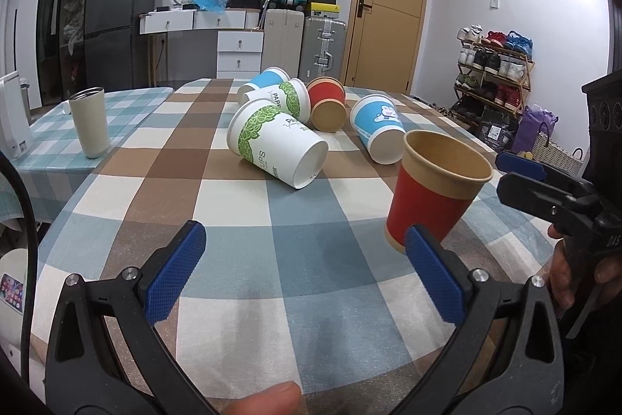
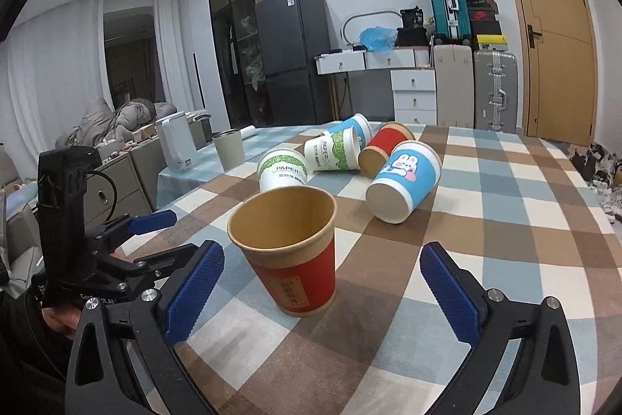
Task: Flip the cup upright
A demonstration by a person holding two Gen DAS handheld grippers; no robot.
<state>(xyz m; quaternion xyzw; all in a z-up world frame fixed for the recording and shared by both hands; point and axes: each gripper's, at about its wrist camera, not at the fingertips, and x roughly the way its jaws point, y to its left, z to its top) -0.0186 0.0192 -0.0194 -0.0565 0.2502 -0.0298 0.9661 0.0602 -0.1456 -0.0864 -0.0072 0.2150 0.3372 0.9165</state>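
Note:
A red paper cup (image 1: 435, 189) stands upright on the checked tablecloth (image 1: 272, 259); it also shows in the right wrist view (image 2: 289, 247), just ahead of my open right gripper (image 2: 322, 279) and free of its pads. My left gripper (image 1: 307, 259) is open and empty, with the red cup just beyond its right pad. Several cups lie on their sides further back: a green-leaf cup (image 1: 276, 146), a blue rabbit cup (image 1: 379, 127), a second red cup (image 1: 328, 104), another green-leaf cup (image 1: 280, 96) and a blue one (image 1: 264, 80).
A beige tumbler (image 1: 90, 121) stands upright at the table's left side, next to a white appliance (image 1: 11, 119). The right gripper shows at the right edge of the left wrist view (image 1: 544, 189). Suitcases, drawers and a fridge stand behind the table.

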